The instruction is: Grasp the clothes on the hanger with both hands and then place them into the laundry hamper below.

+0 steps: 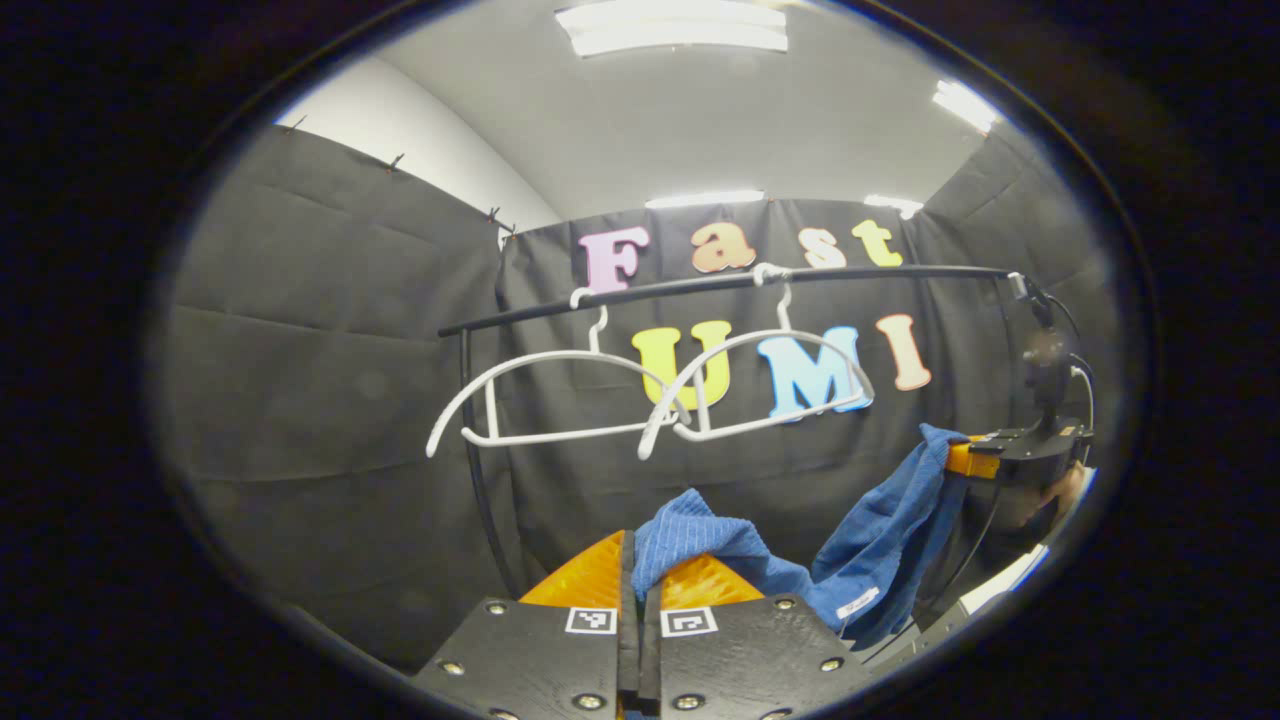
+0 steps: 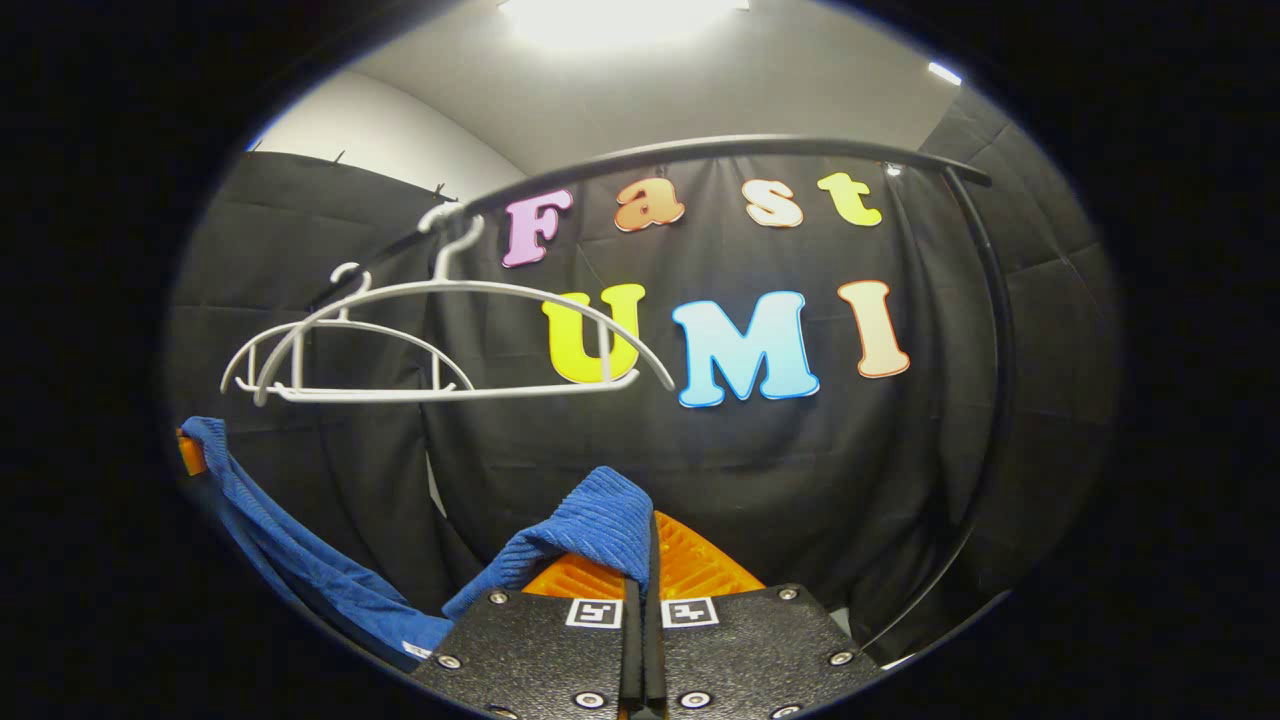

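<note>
Item: blue ribbed terry cloth garment (image 1: 880, 540), off the hangers and slung between the two grippers.

Writing: a small white sewn-in label (image 1: 858, 602) sat at the garment's lower hem; its print was too small to read. Square black-and-white coded markers (image 1: 640, 621) were fixed on the left gripper's finger bases, bearing no legible words.

Left gripper (image 1: 636, 560): jaws narrow, pressed together on one corner of the blue cloth, which bunched over the right finger.

Right gripper (image 2: 648, 545): jaws likewise closed on the opposite corner, the cloth folded over its left finger. In the left gripper view it (image 1: 975, 458) appeared far right, a hand (image 1: 1062, 492) behind it.

Fixtures: two white plastic hangers (image 1: 560, 400), bare, hooked on the black metal rail (image 1: 720, 285) above and behind the sagging garment.
</note>
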{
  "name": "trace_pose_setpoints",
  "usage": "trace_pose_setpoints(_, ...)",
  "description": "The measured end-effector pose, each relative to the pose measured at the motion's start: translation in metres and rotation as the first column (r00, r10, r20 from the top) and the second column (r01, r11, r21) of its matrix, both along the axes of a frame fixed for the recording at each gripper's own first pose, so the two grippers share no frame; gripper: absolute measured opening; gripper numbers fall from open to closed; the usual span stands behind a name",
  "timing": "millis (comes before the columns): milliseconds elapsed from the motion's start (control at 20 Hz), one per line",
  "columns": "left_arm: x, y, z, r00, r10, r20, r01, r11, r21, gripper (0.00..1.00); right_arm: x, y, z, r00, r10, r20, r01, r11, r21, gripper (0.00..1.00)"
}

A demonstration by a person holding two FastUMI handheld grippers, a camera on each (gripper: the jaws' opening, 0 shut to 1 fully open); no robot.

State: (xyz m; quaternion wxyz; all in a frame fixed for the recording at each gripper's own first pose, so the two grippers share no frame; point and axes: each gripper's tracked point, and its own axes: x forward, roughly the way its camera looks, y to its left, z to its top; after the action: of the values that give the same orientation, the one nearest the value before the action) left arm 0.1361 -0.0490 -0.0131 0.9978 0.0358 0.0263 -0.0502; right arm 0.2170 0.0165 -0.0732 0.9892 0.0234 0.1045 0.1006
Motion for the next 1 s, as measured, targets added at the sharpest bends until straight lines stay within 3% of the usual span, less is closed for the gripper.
trace_pose_setpoints(250, -0.022, -0.034, 0.018, 0.995, -0.088, 0.036, 0.090, 0.993, -0.076, 0.01, -0.062, 0.036, 0.032, 0.997, 0.074, 0.024, -0.074, 0.997, 0.030, 0.00)
trace_pose_setpoints(500, -0.046, -0.054, 0.006, 0.992, -0.121, 0.022, 0.123, 0.981, -0.148, 0.00, -0.108, 0.064, 0.029, 0.989, 0.148, 0.000, -0.148, 0.989, 0.028, 0.00)
trace_pose_setpoints(700, -0.069, -0.058, -0.022, 0.993, -0.118, -0.016, 0.112, 0.969, -0.219, 0.00, -0.135, 0.076, -0.003, 0.982, 0.182, -0.060, -0.180, 0.983, 0.031, 0.00)
trace_pose_setpoints(1000, -0.080, -0.054, -0.111, 0.980, -0.087, -0.177, 0.045, 0.973, -0.226, 0.01, -0.169, 0.085, -0.078, 0.957, 0.217, -0.193, -0.220, 0.976, 0.008, 0.00)
